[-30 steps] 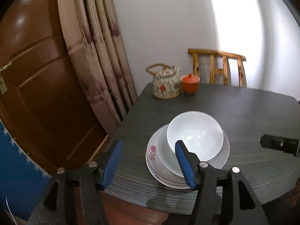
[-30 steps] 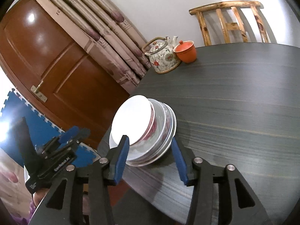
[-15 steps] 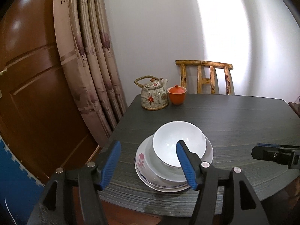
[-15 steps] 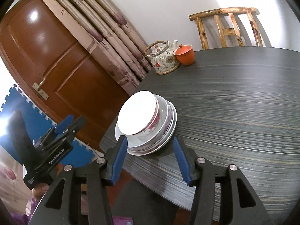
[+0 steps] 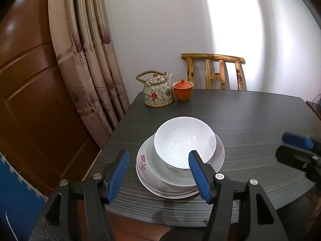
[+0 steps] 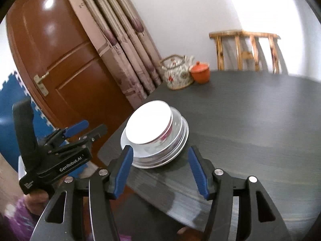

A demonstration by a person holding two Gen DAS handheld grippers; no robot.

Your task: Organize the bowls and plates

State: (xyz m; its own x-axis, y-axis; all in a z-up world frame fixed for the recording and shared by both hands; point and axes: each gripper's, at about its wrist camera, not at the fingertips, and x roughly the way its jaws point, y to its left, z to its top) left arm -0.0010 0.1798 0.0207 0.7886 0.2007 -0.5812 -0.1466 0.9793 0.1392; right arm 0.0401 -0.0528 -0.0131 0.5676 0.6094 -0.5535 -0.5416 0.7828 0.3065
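A white bowl (image 5: 184,140) sits on a stack of plates (image 5: 160,182) near the front left edge of the dark table (image 5: 250,120). The lowest visible plate has a red flower print. My left gripper (image 5: 158,168) is open and empty, just in front of the stack, off the table edge. My right gripper (image 6: 160,168) is open and empty, in front of the same stack (image 6: 174,144), where the bowl (image 6: 149,122) shows white. The right gripper also shows at the right edge of the left wrist view (image 5: 299,150). The left gripper shows in the right wrist view (image 6: 80,130).
A flowered teapot (image 5: 158,92) and an orange lidded cup (image 5: 183,90) stand at the table's far left corner. A wooden chair (image 5: 214,70) stands behind the table. Curtains (image 5: 90,60) and a brown door (image 5: 30,90) are left of the table.
Both grippers have drawn back and up from the stack, so it looks smaller and farther. The bowl and plates have not moved.
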